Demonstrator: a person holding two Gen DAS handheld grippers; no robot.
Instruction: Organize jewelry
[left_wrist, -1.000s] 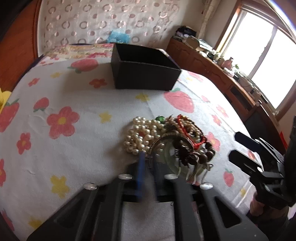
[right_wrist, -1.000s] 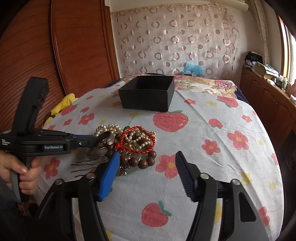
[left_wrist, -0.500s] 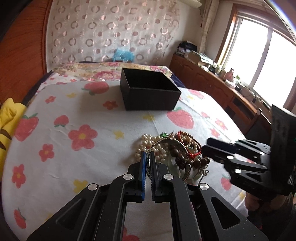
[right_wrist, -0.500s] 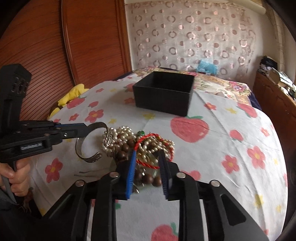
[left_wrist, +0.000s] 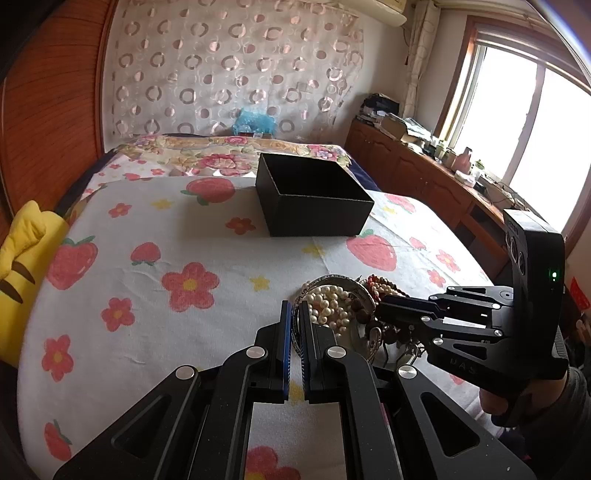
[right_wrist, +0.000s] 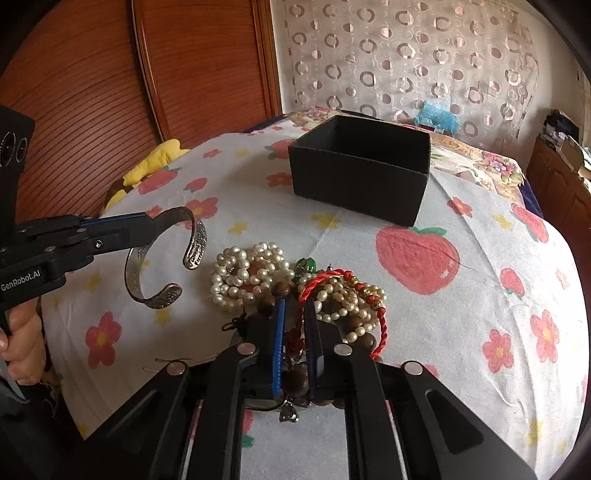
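My left gripper (left_wrist: 294, 314) is shut on a silver cuff bracelet (right_wrist: 162, 258) and holds it in the air left of the jewelry pile; the gripper also shows in the right wrist view (right_wrist: 146, 223). The pile (right_wrist: 295, 284) of white pearl strands (right_wrist: 247, 273), a red cord (right_wrist: 325, 277) and brown wooden beads (right_wrist: 295, 382) lies on the strawberry-print cloth (right_wrist: 461, 295). My right gripper (right_wrist: 295, 310) is shut on the brown bead bracelet at the pile's near edge. An open black box (right_wrist: 362, 177) stands beyond the pile and also shows in the left wrist view (left_wrist: 314, 199).
A yellow plush (left_wrist: 22, 258) lies at the table's left edge. A wooden wall panel (right_wrist: 110, 92) rises on the left. A flowered bed (left_wrist: 221, 155) and a curtain (left_wrist: 236, 66) are behind the box. A wooden cabinet (left_wrist: 424, 173) runs under the window on the right.
My left gripper has lifted the silver cuff up and away to the left of the pile. My right gripper has closed from wide open onto the brown beads in the pile.
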